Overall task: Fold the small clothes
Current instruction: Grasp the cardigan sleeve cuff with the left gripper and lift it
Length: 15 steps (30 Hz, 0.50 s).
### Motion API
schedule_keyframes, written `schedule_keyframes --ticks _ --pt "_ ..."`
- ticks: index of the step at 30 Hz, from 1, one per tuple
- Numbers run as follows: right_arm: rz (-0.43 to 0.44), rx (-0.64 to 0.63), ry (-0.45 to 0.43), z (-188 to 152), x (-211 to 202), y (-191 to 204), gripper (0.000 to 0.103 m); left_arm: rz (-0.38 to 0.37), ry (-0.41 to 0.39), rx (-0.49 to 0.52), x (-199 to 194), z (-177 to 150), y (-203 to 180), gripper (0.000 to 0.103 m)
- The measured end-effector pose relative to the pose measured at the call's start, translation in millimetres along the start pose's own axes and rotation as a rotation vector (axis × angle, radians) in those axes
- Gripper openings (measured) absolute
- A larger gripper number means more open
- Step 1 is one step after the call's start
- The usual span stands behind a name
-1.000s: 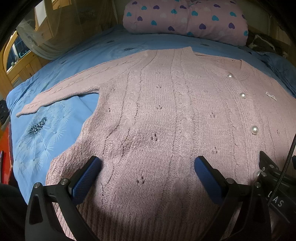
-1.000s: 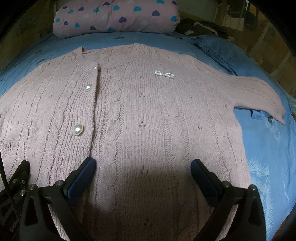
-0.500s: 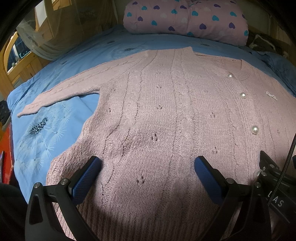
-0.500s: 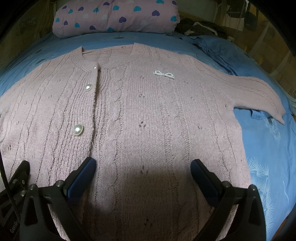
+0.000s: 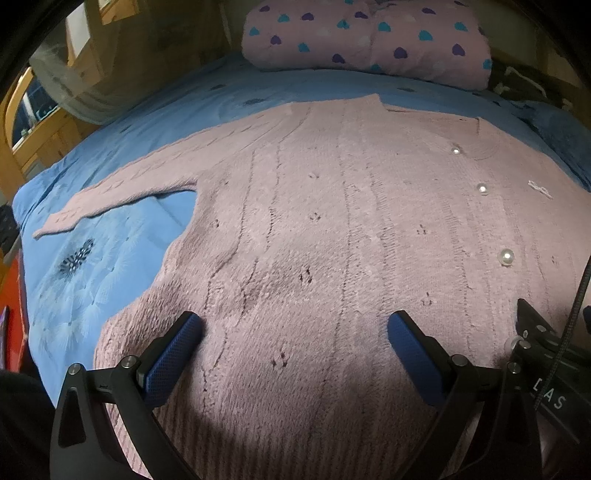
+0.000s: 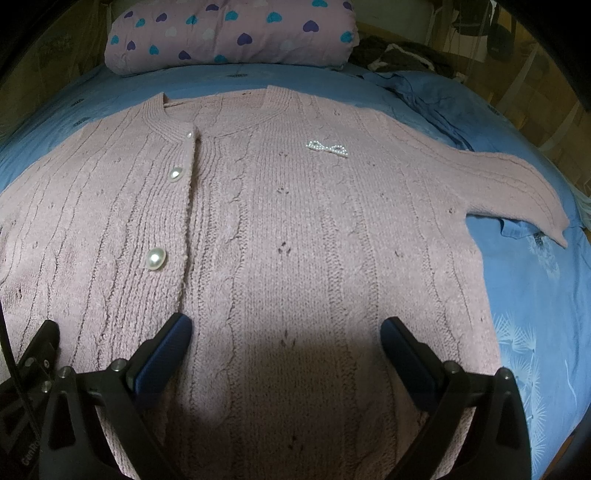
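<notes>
Nothing has moved since the earlier frames: both hand-held grippers, left and right, hover with fingers apart over the cardigan, spread flat mid-bed, sleeves out, ready for folding.

Blue bedspread, heart-print pillow, wooden furniture.

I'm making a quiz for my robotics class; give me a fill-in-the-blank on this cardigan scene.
1. The pink cardigan lies spread flat on a ____ bedsheet.
2. Both the left claw and the right claw have their jaws ____.
3. The pillow beyond the collar is printed with ____.
4. The beaded ornament on the chest is shaped like a ____.

Missing words: blue; open; hearts; bow
</notes>
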State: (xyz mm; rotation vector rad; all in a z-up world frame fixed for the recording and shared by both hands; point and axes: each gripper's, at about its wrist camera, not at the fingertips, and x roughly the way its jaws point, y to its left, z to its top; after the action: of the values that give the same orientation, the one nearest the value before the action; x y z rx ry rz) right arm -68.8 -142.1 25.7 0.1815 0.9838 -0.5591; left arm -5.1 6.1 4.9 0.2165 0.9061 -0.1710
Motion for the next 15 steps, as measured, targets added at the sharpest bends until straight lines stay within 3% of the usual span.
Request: schedule_keyframes --ticks 4,7,11,15 --pt "0.009 0.01 0.006 1.9 -1.4 -8.1 0.103 -0.102 -0.029 -0.024 -5.8 16.8 16.9 0.078" --pt "0.004 0.007 0.003 2.5 -1.3 -8.4 0.103 -0.152 -0.078 -0.133 -18.5 48.9 57.1 0.078" --pt "0.004 0.007 0.003 2.3 -0.7 -8.6 0.103 -0.269 -0.175 -0.241 -35.7 113.8 142.1 0.078" --pt "-0.017 0.003 0.002 3.0 -0.5 -5.2 0.103 -0.234 -0.19 -0.365 -27.3 155.8 245.6 0.074"
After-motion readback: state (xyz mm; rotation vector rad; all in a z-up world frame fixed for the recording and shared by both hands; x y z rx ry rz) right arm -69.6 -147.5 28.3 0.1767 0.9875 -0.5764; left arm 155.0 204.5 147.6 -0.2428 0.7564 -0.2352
